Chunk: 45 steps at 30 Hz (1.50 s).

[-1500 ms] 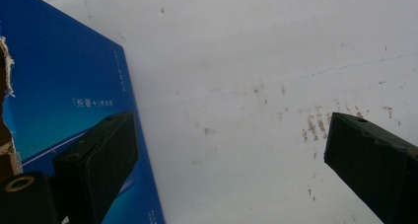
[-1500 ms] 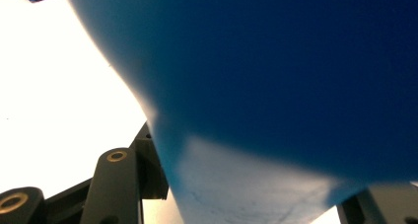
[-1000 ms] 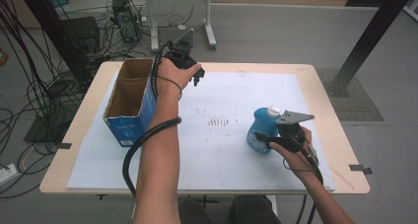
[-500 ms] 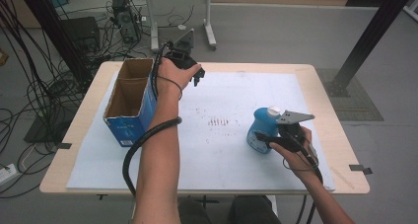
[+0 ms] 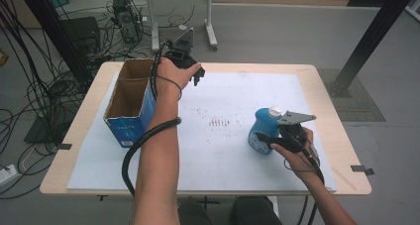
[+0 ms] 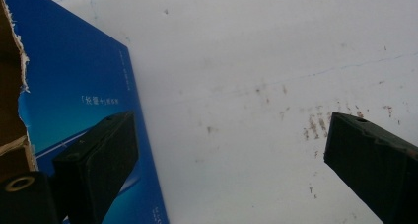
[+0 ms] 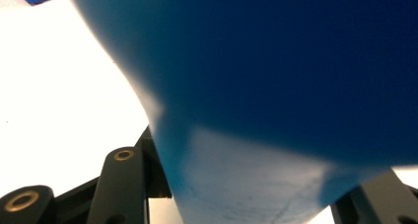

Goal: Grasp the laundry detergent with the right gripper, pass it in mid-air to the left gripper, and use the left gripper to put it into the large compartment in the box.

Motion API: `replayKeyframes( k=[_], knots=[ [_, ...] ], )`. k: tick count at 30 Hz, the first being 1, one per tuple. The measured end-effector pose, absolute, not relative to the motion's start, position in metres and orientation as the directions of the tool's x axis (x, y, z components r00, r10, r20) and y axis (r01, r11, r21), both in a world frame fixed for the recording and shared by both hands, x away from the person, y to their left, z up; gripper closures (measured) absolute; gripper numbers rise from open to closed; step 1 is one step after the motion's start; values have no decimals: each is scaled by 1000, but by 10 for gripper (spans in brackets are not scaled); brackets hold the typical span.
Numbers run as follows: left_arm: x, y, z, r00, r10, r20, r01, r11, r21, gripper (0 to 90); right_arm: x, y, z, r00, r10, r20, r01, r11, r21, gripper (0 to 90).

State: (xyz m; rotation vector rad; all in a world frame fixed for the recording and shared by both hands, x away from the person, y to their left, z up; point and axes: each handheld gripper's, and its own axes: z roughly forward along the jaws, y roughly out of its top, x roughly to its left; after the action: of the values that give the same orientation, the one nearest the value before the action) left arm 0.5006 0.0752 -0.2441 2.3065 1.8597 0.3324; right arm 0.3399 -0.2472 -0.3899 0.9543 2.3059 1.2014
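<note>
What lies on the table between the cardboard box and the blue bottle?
In the high view, only bare white sheet with a patch of small brown specks lies between the cardboard box and the blue bottle.

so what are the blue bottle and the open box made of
The blue bottle looks like smooth, slightly glossy plastic with a white cap, judging by its even colour and soft sheen. The open box looks like cardboard: brown raw inside, torn fibrous edge in the left gripper view, and a printed glossy blue outer face.
</note>
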Motion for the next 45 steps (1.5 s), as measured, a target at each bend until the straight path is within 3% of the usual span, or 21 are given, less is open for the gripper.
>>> replayKeyframes(
  k=[45],
  knots=[
    [501, 72, -239, 213, 974, 72, 937, -225, 268, 69, 340, -248, -391, -705, 709, -12, 392, 404, 826, 452]
  ],
)
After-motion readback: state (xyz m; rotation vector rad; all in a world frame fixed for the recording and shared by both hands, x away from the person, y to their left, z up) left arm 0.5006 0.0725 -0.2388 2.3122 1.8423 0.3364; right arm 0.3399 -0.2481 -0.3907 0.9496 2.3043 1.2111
